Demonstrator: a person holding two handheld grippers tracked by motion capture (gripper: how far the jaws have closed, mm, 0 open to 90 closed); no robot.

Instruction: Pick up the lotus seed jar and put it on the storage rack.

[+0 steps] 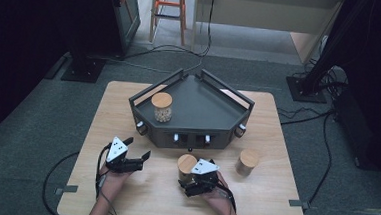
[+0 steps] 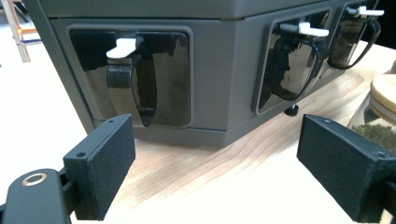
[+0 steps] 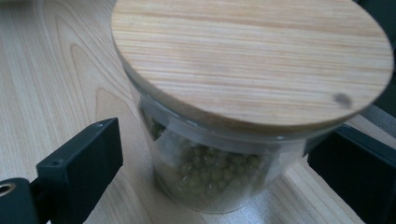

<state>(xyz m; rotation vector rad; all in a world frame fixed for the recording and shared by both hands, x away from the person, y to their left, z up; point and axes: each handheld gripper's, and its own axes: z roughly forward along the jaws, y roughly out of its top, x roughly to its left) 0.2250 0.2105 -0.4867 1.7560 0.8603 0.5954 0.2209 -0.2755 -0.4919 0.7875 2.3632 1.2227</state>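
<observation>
A glass jar of green beans [image 3: 210,172] with a round wooden lid [image 3: 252,56] stands on the wooden table [image 1: 138,194], in front of the dark grey corner rack [image 1: 203,108]. My right gripper [image 3: 219,177] is open around this jar [image 1: 186,162]. The left pad [image 3: 84,168] stands clear of the glass and the right one sits under the lid's edge. My left gripper [image 2: 219,172] is open and empty, low over the table, facing the rack's front panel [image 2: 215,70]. In the high view it [image 1: 138,148] is left of the jar.
A jar of pale beans [image 1: 162,107] stands on the rack's top at the left. Another wooden-lidded jar [image 1: 248,162] stands on the table to the right. The rack's front has dark windows with white levers [image 2: 123,46]. Cables lie on the floor behind.
</observation>
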